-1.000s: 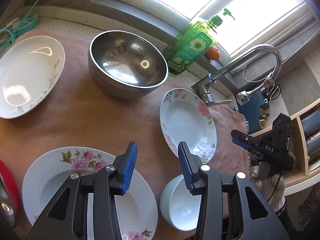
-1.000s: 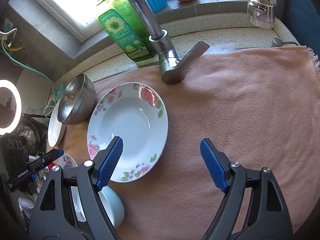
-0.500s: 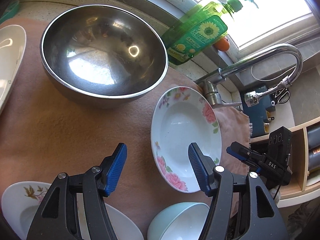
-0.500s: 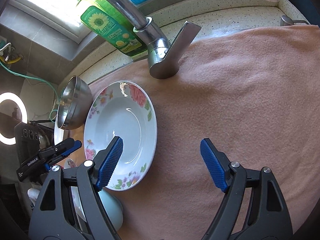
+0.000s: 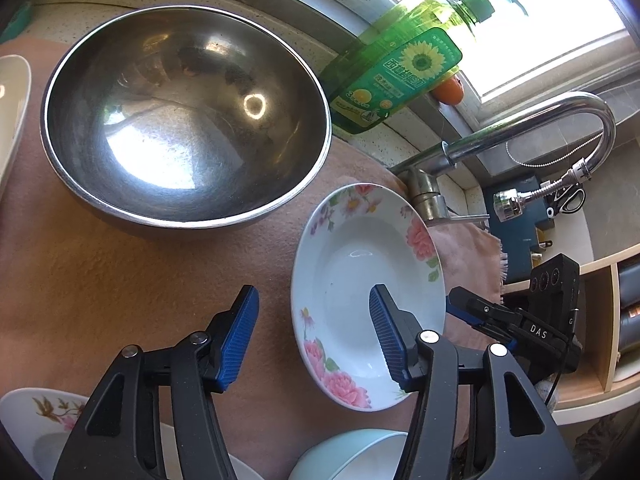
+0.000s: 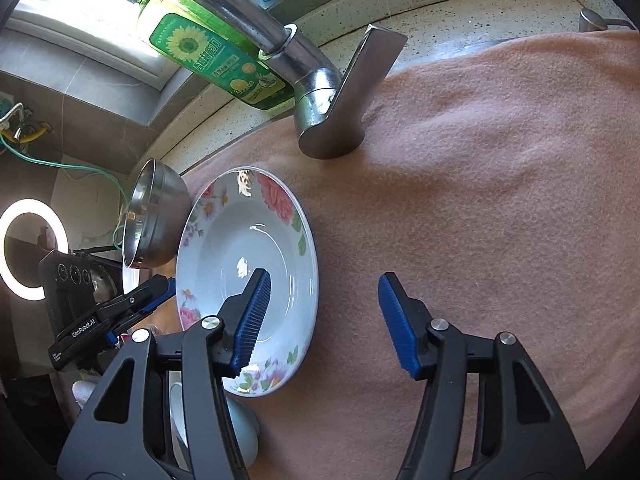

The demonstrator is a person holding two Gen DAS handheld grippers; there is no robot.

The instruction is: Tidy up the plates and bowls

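Note:
A deep white plate with pink flowers (image 5: 352,280) (image 6: 240,248) lies on the pink towel (image 6: 480,200). My left gripper (image 5: 314,332) straddles its left rim. One finger stands over the towel and the other over the plate's hollow. Its jaws are closing, and the pads do not touch the rim. My right gripper (image 6: 326,320) straddles the opposite rim, also closing with a gap at each pad. A big steel bowl (image 5: 184,112) (image 6: 154,220) sits just beyond the plate. A pale green bowl (image 5: 352,456) is below my left gripper.
A faucet (image 6: 320,92) (image 5: 520,128) and a green dish soap bottle (image 5: 396,72) stand behind the plate. Another floral plate (image 5: 40,412) lies bottom left, and a white plate (image 5: 12,100) is at the left edge. A wooden shelf (image 5: 600,320) is on the right.
Both grippers came down and closer to the floral plate. My left gripper shifted from the near floral plate and green bowl to this plate's rim. The right jaws narrowed.

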